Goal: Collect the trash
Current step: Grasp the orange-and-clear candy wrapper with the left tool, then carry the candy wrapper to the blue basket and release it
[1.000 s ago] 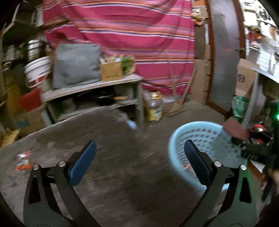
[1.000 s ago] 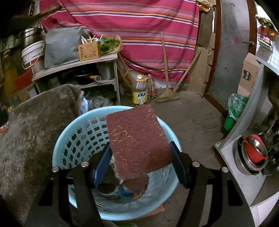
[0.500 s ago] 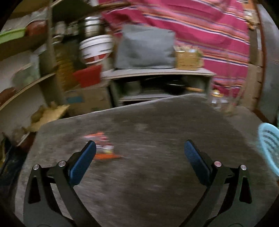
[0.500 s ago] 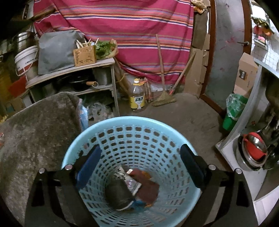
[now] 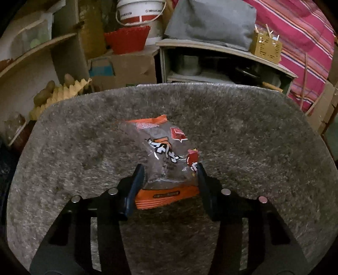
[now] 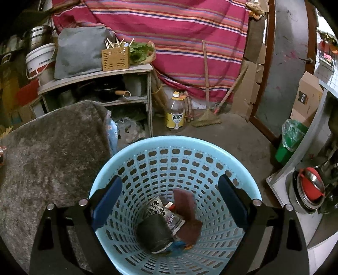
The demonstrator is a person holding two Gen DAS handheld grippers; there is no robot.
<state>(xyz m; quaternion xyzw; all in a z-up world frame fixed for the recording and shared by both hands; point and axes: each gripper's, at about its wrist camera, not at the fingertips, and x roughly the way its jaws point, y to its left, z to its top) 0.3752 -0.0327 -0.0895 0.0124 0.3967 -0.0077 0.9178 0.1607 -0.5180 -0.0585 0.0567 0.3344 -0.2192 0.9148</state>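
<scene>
A clear snack wrapper with orange ends lies on the grey shaggy cover of the table. My left gripper points down at it and its jaws are closing. The wrapper's near end sits between them, with both pads touching its sides. My right gripper hangs open and empty over the light blue basket. Inside the basket lie a maroon scouring pad, a dark round piece and a printed packet.
Behind the table stand a wooden shelf unit, a white bucket and a cardboard box. On the floor past the basket are an oil bottle and a broom. A green bin and a counter with pots stand at right.
My left gripper swung left from the basket to the wrapper, came down on it and narrowed its jaws. My right gripper opened and the maroon pad fell into the basket.
</scene>
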